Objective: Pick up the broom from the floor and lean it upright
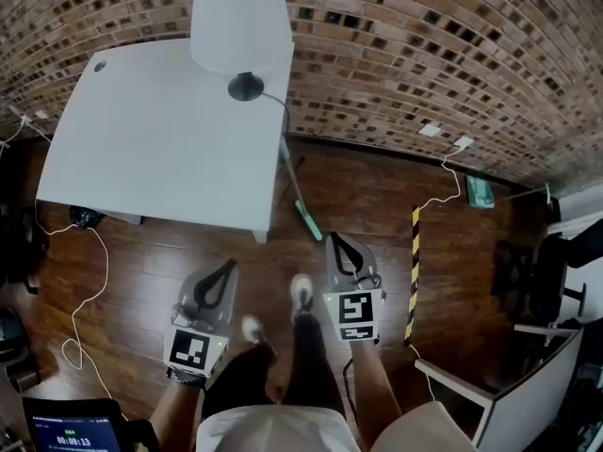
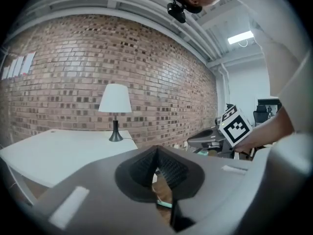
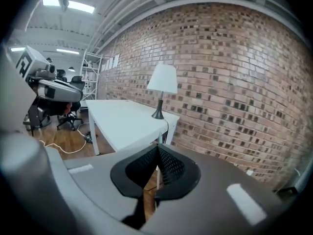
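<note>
Left claw (image 1: 226,269): its two black jaws are pressed together at the tips. Nothing is held between them. It sits in the lower middle of the head view, left of the person's legs, and points up the frame toward the counter.
Right claw (image 1: 337,245): its jaws are also closed tight, and nothing is in them. It sits just right of the legs, a bit higher in the frame than the left claw.
Claws together: they are apart, one on each side of the shoes (image 1: 301,292), and neither touches the broom.
Broom (image 1: 300,199): it is not lying flat. Its thin pale stick leans on the right edge of the counter, and its teal end rests on the floor near the counter's front right leg. It is above the right claw in the frame, and there is bare floor between them.
Counter (image 1: 160,149): white, in the upper left of the head view, pushed against the wall.
Lamp (image 1: 240,17): it has a white shade and a dark round foot. It stands on the back right corner of the counter.
Wall (image 1: 424,55): brown brick, running across the top of the frame.
Floor (image 1: 160,271): dark wood. A white cable (image 1: 94,290) curls on the left, and a yellow and black strip (image 1: 413,271) lies on the right.
</note>
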Demonstrator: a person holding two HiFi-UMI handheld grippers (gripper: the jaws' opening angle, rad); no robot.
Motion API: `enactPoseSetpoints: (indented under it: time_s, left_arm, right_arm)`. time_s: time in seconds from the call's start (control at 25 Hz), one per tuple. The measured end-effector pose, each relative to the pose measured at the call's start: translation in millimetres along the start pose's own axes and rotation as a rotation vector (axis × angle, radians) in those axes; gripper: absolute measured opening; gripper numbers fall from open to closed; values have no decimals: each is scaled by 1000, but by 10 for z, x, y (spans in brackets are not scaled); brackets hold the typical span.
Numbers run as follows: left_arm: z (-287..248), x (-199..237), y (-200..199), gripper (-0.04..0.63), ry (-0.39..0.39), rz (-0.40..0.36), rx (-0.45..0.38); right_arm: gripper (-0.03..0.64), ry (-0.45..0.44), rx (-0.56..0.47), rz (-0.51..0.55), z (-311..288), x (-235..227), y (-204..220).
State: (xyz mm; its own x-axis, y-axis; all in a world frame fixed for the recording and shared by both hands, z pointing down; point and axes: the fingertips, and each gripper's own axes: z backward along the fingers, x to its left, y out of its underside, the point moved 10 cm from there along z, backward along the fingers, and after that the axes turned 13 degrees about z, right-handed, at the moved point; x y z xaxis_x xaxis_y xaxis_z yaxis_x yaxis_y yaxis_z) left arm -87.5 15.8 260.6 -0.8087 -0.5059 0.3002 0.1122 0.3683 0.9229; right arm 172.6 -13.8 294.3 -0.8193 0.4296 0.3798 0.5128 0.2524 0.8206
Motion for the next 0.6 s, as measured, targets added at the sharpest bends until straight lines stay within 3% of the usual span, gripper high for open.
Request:
enactPoseSetpoints:
  time_s: [0.36,0.6]
  left_arm:
    - [382,-328,-536,0,45,-65,-47]
    - [364,-638,-947,0,47,-113,-146]
  right_arm:
    - [12,69,-39,35,985,-213,-547]
    - [12,72,-138,-121,1334,-546,-692]
